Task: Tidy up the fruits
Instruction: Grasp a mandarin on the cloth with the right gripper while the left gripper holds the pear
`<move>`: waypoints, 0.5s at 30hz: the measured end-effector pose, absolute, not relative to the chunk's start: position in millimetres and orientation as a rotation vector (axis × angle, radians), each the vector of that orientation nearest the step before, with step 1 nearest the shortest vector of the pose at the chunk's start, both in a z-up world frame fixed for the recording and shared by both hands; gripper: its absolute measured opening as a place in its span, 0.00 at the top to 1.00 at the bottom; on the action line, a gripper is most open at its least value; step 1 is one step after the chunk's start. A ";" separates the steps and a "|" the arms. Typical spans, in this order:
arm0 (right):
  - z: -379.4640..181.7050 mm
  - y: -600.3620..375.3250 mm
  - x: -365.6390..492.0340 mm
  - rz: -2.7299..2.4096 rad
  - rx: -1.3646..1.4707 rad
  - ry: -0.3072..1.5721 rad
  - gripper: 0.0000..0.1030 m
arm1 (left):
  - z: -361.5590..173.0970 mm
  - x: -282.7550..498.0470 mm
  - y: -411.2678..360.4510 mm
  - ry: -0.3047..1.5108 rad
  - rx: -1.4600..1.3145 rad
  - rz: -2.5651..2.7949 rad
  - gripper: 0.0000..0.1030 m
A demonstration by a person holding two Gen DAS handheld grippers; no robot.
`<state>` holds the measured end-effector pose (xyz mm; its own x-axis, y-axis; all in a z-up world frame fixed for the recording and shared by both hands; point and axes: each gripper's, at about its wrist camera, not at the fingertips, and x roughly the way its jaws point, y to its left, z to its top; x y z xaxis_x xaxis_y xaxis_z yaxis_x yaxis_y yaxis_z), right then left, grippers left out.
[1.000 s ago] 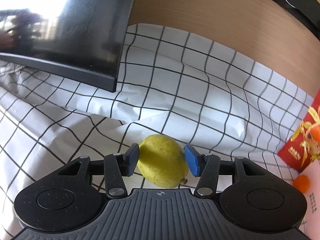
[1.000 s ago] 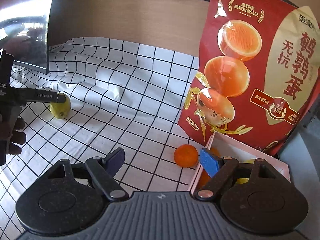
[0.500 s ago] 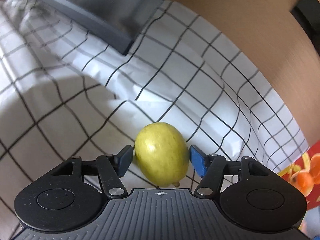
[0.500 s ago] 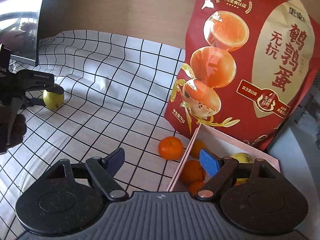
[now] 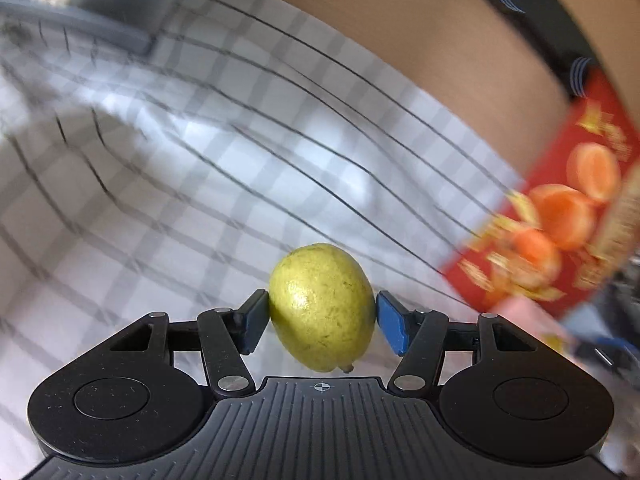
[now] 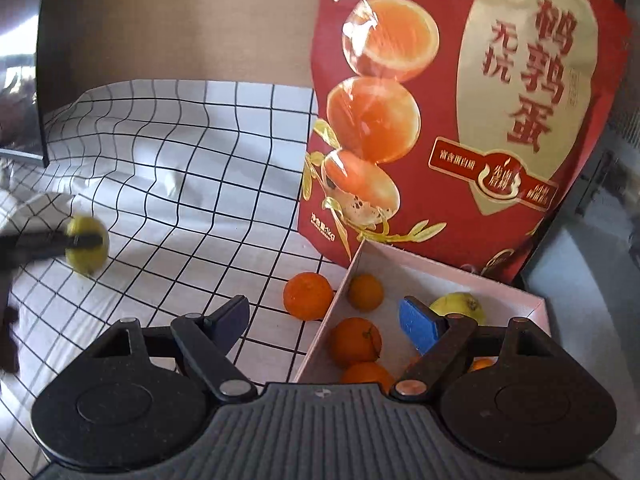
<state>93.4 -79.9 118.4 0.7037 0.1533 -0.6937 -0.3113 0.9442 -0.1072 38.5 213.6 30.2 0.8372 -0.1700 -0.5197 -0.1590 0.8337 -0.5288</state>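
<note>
My left gripper (image 5: 320, 316) is shut on a yellow-green lemon (image 5: 322, 306) and holds it above the checked cloth (image 5: 200, 168); the same lemon (image 6: 87, 245) shows at the left of the right wrist view, blurred. My right gripper (image 6: 324, 322) is open and empty, over the near-left edge of a pink box (image 6: 536, 308). The box holds several oranges (image 6: 354, 340) and another lemon (image 6: 460, 307). One orange (image 6: 307, 295) lies on the cloth just left of the box.
A large red snack bag (image 6: 460, 112) stands behind the box; it also shows blurred in the left wrist view (image 5: 560, 216). A dark monitor (image 6: 20, 80) stands at the far left. A wooden surface (image 6: 200, 32) lies behind the cloth.
My left gripper has lifted the lemon off the cloth and swung it right toward the red bag. My right gripper has moved closer over the box, still open.
</note>
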 end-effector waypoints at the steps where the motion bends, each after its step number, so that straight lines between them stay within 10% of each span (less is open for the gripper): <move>1: 118.7 -79.5 96.3 0.255 -0.212 0.750 0.20 | 29.0 31.9 205.7 0.591 -0.607 -0.042 0.38; 15: 78.3 6.3 137.4 0.217 -0.389 0.845 0.55 | 18.7 21.4 176.5 0.603 -0.574 -0.172 0.37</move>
